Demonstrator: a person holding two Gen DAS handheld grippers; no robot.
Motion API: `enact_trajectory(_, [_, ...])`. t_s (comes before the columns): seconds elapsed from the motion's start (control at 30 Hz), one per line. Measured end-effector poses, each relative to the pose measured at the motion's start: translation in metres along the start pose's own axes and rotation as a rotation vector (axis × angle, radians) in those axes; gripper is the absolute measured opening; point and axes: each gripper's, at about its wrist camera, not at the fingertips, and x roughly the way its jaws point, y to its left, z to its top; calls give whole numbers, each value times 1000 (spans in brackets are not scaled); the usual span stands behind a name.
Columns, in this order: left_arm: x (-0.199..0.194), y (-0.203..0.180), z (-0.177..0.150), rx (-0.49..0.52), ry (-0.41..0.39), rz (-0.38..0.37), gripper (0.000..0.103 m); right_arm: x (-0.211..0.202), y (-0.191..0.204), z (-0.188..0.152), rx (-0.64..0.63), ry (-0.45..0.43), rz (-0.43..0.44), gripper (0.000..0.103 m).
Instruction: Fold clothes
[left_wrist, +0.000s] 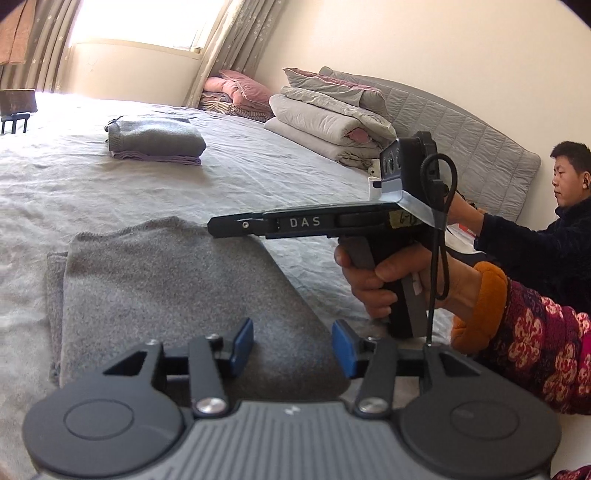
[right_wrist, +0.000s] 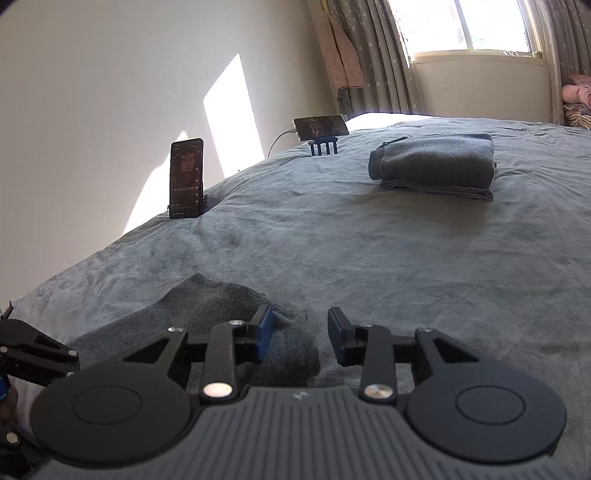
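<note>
Grey knit garment (left_wrist: 155, 295) flat on bed (left_wrist: 258, 177), both grippers released.
Left view: your left gripper (left_wrist: 291, 343) jaws apart over its 6 o'clock edge, gripping nothing. Right view: right gripper (right_wrist: 301, 334) apart, garment corner at 9 o'clock; probably repositioning for next fold.

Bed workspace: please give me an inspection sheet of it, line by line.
Surface: bed sheet, grey, wrinkled.
Job's things: grey garment lying folded flat under both grippers; folded stack farther back.
Clutter: upright phone and sideways phone on stands at the bed edge; bedding pile by the headboard.
Grippers: left gripper open above the garment; right gripper open at the garment's corner, fingers pinching nothing.
Cables: white cable into the sideways phone; black cable on the right gripper.
Surroundings: window, curtains, second person seated by the bed.
</note>
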Motion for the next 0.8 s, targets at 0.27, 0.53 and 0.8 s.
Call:
enact_trajectory(0.27, [-21,-1,-3,-169,-20,119,71,-4,-13,1,115,33,49,66])
enact_trajectory(0.53, [-53,12,-4,-347,-62,137,77,-4,-23,-1,217,68,79,69])
enact_trajectory(0.8, [-49,57,14,-401,-25,273,79,-6,-29,-3,341,119,131,69])
